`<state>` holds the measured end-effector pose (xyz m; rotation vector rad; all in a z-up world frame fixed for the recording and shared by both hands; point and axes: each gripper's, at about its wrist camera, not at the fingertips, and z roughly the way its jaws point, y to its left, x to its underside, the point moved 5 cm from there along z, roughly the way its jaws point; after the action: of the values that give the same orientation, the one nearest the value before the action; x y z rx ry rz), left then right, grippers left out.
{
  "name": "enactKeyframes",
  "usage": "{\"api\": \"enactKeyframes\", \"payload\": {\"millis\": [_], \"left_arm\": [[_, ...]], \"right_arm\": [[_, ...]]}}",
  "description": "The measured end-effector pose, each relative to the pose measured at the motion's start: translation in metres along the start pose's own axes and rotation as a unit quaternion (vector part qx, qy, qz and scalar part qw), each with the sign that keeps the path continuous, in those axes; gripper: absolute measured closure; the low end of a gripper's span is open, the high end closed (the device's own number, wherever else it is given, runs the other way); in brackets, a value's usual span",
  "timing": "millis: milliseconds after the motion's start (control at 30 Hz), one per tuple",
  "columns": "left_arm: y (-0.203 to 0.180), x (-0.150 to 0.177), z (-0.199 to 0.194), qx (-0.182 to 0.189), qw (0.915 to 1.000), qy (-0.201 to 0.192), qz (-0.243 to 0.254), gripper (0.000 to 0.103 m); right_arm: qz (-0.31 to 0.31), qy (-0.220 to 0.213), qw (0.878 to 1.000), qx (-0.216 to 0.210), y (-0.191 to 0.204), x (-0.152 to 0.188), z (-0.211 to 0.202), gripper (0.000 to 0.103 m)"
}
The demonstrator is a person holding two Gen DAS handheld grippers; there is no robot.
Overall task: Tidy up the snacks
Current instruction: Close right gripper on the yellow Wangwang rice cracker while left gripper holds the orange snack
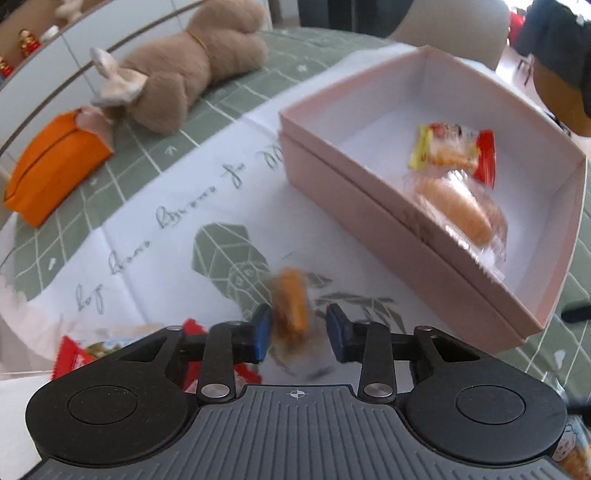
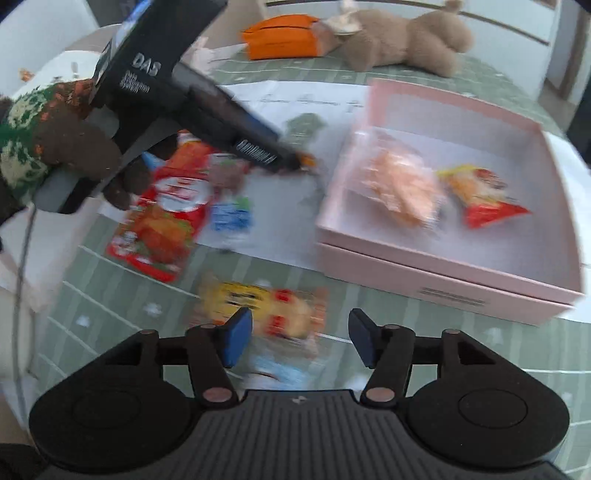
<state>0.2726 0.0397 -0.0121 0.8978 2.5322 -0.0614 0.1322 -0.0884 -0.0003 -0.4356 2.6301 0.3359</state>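
Note:
A pink box (image 1: 417, 254) (image 2: 436, 280) lies open on the table with a wrapped bread roll (image 1: 456, 210) (image 2: 400, 188) and a yellow-red snack packet (image 1: 452, 149) (image 2: 480, 195) inside. My left gripper (image 1: 297, 328) has its jaws partly apart around a small orange wrapped snack (image 1: 291, 306), left of the box; contact is blurred. It also shows in the right wrist view (image 2: 306, 160). My right gripper (image 2: 299, 338) is open just above a yellow-red snack packet (image 2: 266, 308) in front of the box.
A big red snack bag (image 2: 166, 218) and a blue-white packet (image 2: 231, 216) lie left of the box. A plush toy (image 1: 184, 70) (image 2: 406, 37) and an orange pouch (image 1: 55, 166) (image 2: 280, 35) lie at the table's far side. A gloved hand (image 2: 55, 147) holds the left tool.

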Motion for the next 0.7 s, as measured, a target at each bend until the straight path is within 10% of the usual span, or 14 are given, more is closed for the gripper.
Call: {"api": "enactKeyframes", "payload": {"millis": [300, 700], "left_arm": [[-0.012, 0.052, -0.033, 0.020, 0.9971, 0.006, -0.073, 0.078], [-0.030, 0.150, -0.085, 0.007, 0.9621, 0.014, -0.272, 0.079]], "right_arm": [[0.033, -0.016, 0.999, -0.019, -0.023, -0.035, 0.028, 0.045], [-0.031, 0.013, 0.999, -0.026, 0.026, -0.016, 0.046, 0.040]]}}
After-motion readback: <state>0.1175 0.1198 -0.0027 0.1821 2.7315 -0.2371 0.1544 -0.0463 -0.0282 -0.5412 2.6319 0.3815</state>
